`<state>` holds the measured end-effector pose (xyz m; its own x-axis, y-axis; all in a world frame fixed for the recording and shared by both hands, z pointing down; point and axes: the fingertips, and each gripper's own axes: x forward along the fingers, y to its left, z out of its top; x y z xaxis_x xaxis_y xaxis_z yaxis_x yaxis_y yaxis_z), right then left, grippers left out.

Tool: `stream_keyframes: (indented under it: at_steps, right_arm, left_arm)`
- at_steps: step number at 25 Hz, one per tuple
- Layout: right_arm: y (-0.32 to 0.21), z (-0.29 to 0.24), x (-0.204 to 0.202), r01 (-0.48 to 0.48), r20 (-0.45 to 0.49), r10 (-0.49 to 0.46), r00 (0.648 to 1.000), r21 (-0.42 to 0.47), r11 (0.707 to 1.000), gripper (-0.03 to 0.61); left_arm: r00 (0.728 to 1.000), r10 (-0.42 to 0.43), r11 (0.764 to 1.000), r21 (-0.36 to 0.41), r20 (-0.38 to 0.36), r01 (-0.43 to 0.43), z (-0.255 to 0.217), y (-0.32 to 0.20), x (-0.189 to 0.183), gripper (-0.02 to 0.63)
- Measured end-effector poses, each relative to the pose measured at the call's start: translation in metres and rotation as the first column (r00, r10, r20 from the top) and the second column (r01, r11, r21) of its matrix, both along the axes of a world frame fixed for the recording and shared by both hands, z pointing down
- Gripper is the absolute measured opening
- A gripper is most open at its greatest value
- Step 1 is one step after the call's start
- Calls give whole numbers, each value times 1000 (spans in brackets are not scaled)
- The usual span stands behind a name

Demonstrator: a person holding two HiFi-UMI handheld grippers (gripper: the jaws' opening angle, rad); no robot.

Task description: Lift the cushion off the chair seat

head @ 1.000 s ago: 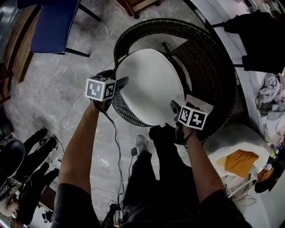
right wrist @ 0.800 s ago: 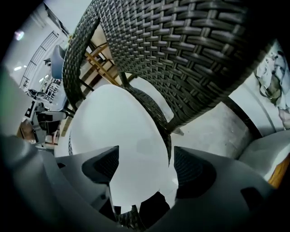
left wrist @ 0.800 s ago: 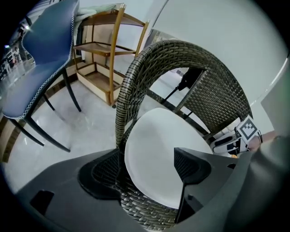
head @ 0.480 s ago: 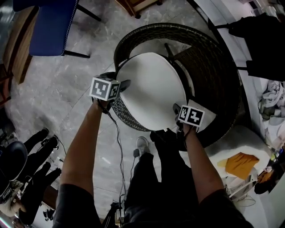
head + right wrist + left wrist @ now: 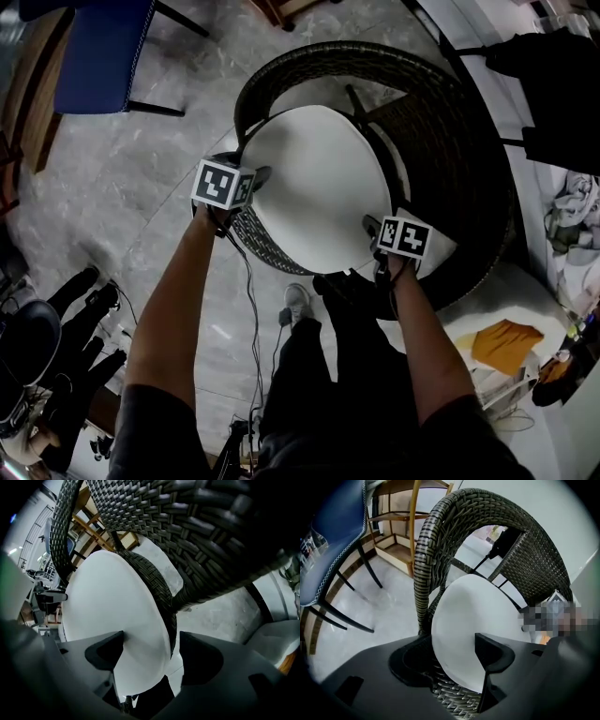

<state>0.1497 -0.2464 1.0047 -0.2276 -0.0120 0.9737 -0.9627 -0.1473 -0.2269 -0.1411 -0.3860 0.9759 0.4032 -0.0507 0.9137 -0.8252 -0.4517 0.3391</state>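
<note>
One cushion (image 5: pixel 314 187), two chairs (image 5: pixel 450 141) (image 5: pixel 98 52), two hand-held grippers (image 5: pixel 253 172) (image 5: pixel 373 229).

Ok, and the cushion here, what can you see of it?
The cushion is a plain white, round, thin pad with a smooth surface, resting on the seat of the dark wicker chair. The left gripper, jaws just closing, and the right gripper, jaws just opened wide, each straddle its rim at opposite sides. Neither visibly clamps it yet.

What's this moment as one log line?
left gripper: jaws just closing, cushion edge between, no grip | right gripper: jaws just opening, cushion edge between | cushion: on chair
</note>
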Motion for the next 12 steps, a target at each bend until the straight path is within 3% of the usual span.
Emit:
stream_keyframes:
  at_steps: [7,12]
  right_arm:
    - [0,-2,-3,9,0,-9,1000,20,1000,316]
    - [1,-13,-5,29,-46,-26,999,58,998,174]
  left_arm:
    - [996,23,999,22,81,-25,0,0,-5,236]
    - [996,-34,999,37,81,31,-4,1,-9,118]
